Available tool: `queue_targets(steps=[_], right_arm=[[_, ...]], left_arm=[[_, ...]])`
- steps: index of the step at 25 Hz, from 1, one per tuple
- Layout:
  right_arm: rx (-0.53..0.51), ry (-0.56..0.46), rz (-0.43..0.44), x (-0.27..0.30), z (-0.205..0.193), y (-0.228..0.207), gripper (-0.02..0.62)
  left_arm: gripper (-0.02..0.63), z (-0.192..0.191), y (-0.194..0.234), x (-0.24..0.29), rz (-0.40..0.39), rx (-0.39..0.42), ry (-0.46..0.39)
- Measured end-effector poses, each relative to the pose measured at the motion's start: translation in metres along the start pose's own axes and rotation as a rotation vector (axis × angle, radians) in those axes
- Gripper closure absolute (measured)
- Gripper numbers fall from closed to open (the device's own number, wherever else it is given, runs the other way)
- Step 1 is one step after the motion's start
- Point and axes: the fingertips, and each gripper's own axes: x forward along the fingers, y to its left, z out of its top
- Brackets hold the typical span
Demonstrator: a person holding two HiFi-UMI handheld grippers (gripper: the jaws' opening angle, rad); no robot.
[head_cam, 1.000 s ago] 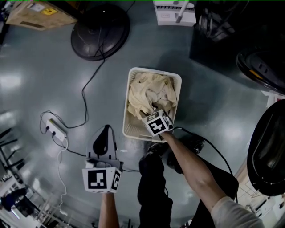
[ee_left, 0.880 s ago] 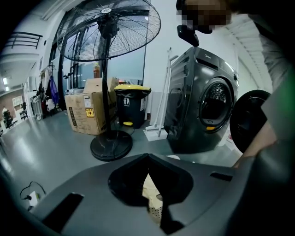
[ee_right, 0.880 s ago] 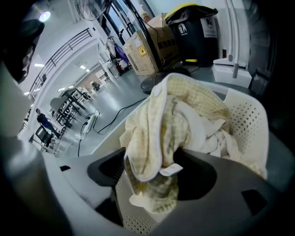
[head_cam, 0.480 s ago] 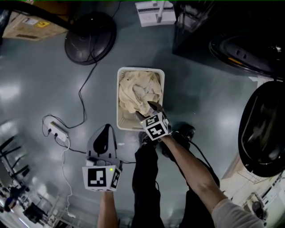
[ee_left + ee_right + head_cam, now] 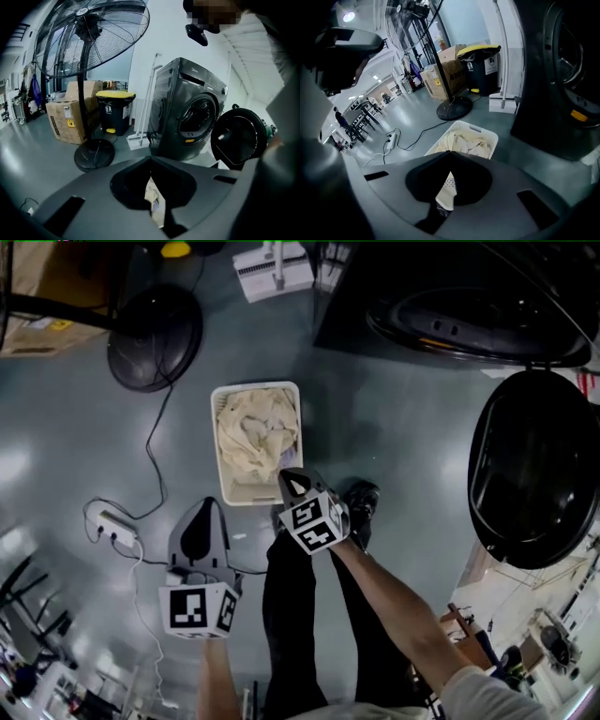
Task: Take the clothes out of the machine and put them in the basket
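Jaws of right gripper (image 5: 286, 474) newly closed, empty; washer (image 5: 187, 112) perhaps Midea-branded.

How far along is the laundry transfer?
Done: cream clothes lie in the white basket. In hand: nothing; the right tongs have just closed empty, and the left tongs are shut and empty too. Remaining: the washer door hangs open, but the drum is too dark to tell whether more clothes remain.

Right tongs (image 5: 285, 474) have just closed, empty; left tongs (image 5: 208, 504) closed too.
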Motion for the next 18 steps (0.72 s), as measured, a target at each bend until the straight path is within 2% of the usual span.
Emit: queue_targets(steps=[3, 10, 15, 18], right_arm=[[0.031, -0.037, 0.002, -0.027, 0.013, 0.001, 0.571], [0.140, -0.208, -0.070, -0.100, 0.067, -0.029, 0.571], [0.213, -0.346, -0.160, -0.171, 0.097, -0.069, 0.571], [0.262, -0.403, -0.234, -0.217, 0.099, -0.097, 0.571]], left_arm=[[0.588, 0.017, -0.015, -0.002, -0.026, 0.018, 0.008], [0.588, 0.067, -0.057, 0.009, -0.102, 0.089, -0.011], [0.588, 0.100, -0.096, 0.017, -0.158, 0.135, -0.030], [0.588, 0.119, -0.118, 0.021, -0.190, 0.159, -0.041]])
